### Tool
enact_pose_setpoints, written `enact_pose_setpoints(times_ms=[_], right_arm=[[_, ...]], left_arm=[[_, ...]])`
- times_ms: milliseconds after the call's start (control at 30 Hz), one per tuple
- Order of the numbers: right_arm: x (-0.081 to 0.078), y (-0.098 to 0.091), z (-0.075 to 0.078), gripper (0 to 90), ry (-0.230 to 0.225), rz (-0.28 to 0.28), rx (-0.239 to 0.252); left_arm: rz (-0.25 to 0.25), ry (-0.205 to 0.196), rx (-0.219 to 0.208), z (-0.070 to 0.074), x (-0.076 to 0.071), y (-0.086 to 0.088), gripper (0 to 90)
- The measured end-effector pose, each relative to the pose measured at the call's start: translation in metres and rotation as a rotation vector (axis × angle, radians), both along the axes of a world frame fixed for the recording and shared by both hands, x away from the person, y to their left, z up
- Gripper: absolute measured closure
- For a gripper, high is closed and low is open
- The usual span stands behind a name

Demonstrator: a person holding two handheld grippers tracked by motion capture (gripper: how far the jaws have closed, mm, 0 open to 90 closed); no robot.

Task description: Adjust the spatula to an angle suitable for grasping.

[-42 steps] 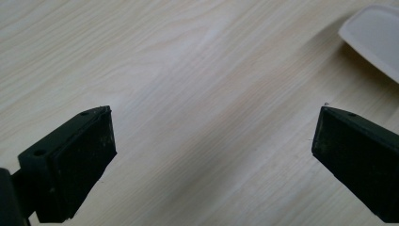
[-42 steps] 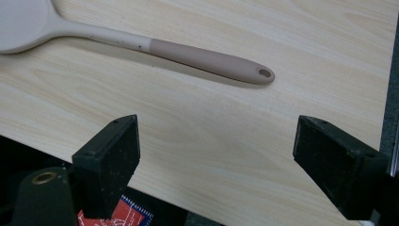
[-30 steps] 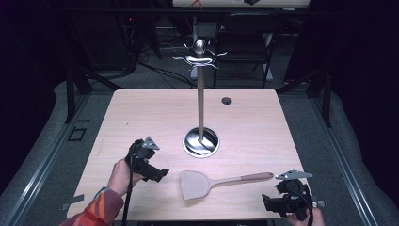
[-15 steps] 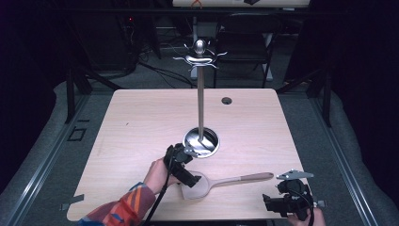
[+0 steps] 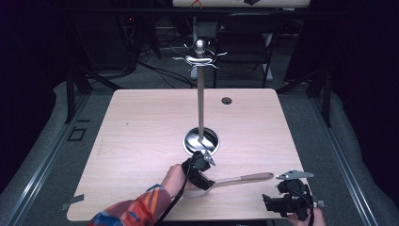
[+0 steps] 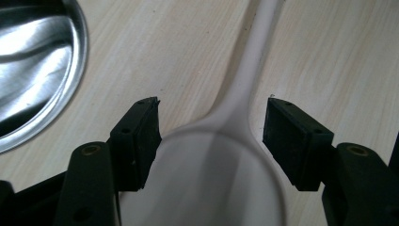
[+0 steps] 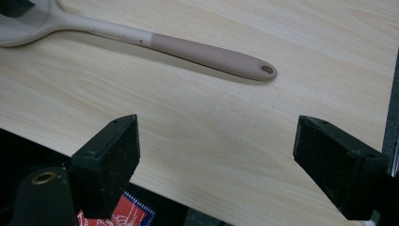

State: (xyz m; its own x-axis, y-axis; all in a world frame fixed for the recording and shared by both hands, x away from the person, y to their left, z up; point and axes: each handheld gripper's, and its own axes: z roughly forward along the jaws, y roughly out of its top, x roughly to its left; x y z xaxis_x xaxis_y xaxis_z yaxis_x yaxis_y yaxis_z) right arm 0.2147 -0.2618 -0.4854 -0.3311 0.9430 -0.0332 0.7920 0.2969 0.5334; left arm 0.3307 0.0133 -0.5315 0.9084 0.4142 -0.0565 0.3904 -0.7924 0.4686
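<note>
Closing over the pale, smooth spatula, my left gripper straddles its broad rounded blade, pads not yet pressing. It lies low and centre on the light wood-grain table, its tan handle running right. The shiny steel stand sits just above. My right gripper is spread wide, lower right.

Room: dark, black-curtained surround; grey carpeted floor; pale wood-grain worktop with round cable hole; black chair behind, cables beneath.
</note>
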Motion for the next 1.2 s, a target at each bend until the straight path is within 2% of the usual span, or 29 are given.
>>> enact_pose_setpoints(times_ms=[267,533,700,833,1033,1200], right_arm=[[0.0,0.0,0.0,14.5,0.003,-0.001,-0.003],[0.001,0.0,0.0,14.5,0.004,0.001,0.004],[0.001,0.0,0.0,14.5,0.003,-0.003,-0.001],[0.001,0.0,0.0,14.5,0.003,0.0,0.002],[0.001,0.0,0.0,14.5,0.002,-0.003,-0.002],[0.0,-0.001,0.0,14.5,0.002,-0.003,0.003]], left_arm=[[-0.049,0.004,0.007,-0.008,-0.007,-0.016,53.9],[-0.069,-0.025,0.008,-0.015,-0.009,-0.027,61.0],[-0.073,-0.05,0.031,-0.015,-0.008,-0.026,66.3],[-0.078,-0.051,0.023,-0.017,-0.007,-0.025,69.7],[-0.125,-0.096,0.068,-0.016,-0.011,-0.026,73.0],[-0.136,-0.073,0.069,-0.016,-0.011,-0.019,73.4]])
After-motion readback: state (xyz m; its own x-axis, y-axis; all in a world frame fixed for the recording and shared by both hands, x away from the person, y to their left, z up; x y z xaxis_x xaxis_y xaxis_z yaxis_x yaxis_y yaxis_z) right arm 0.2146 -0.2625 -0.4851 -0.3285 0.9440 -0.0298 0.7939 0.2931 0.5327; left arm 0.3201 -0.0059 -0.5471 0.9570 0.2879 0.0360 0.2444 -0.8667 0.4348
